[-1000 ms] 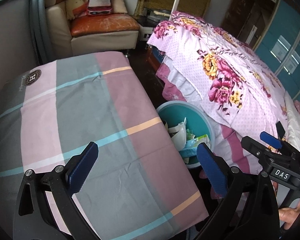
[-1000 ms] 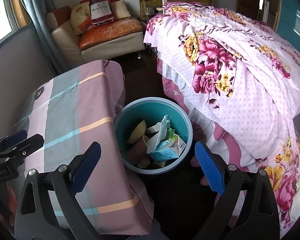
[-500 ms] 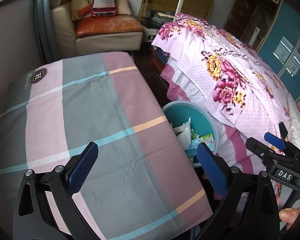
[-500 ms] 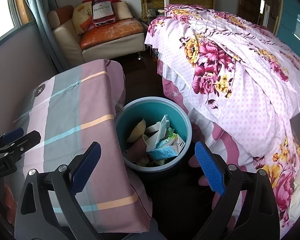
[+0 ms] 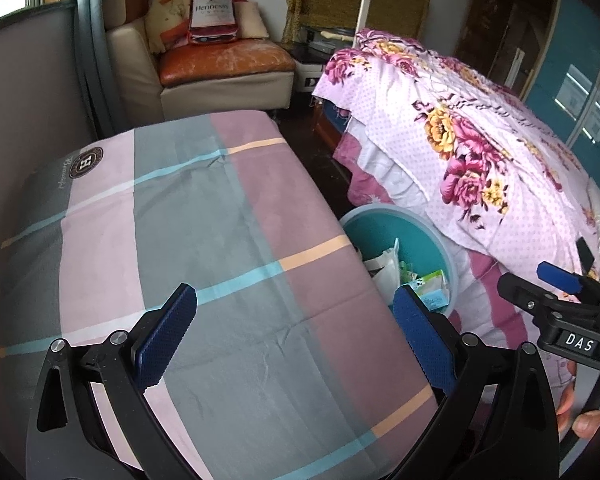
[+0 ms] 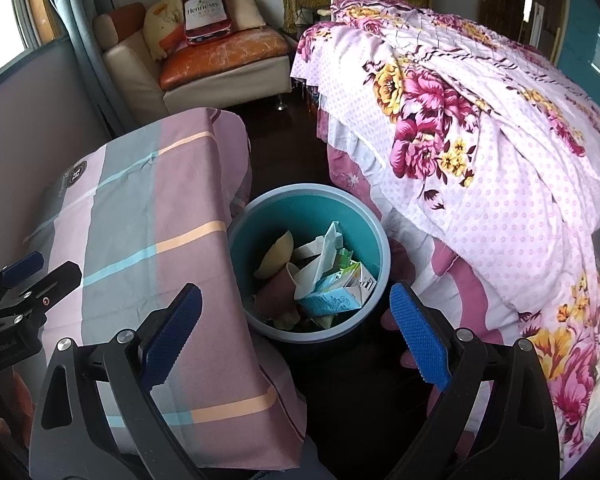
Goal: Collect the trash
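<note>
A teal bin stands on the dark floor between a cloth-covered table and a bed. It holds several pieces of trash: a blue-and-white carton, white paper scraps, a brown cup. In the left wrist view the bin shows partly behind the table edge. My right gripper hangs open above the bin's near rim, holding nothing. My left gripper is open and empty over the plaid cloth. The right gripper also appears at the right edge of the left wrist view.
The table with plaid cloth fills the left. A bed with a pink floral cover fills the right. A beige and orange armchair holding a red bag stands at the back. A hand holds the right gripper's handle.
Both views have drifted slightly back and up, so the bin sits a little farther off. Both grippers stay open and empty; the trash in the bin has not moved.
</note>
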### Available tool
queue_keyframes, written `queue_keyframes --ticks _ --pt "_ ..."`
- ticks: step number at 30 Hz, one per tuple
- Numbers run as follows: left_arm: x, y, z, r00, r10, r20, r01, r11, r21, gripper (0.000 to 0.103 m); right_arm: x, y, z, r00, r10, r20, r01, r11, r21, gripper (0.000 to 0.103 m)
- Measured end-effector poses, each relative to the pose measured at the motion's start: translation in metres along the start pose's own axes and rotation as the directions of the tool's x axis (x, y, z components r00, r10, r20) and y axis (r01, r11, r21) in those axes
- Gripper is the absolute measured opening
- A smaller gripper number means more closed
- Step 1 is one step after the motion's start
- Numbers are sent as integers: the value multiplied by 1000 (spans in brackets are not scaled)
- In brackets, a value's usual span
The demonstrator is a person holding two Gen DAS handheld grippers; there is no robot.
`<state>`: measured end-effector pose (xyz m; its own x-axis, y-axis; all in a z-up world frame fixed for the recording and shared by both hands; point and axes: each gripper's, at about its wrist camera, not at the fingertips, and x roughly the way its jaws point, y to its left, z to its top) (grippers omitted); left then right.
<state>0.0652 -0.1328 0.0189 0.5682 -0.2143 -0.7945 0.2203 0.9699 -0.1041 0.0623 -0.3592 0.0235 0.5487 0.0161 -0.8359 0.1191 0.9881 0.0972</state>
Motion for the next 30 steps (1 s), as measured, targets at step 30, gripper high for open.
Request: queue_keyframes --ticks 30 --pt "45 14 -7 996 42 -78 -42 999 3 99 49 4 3 995 2 -95 -2 1000 1 91"
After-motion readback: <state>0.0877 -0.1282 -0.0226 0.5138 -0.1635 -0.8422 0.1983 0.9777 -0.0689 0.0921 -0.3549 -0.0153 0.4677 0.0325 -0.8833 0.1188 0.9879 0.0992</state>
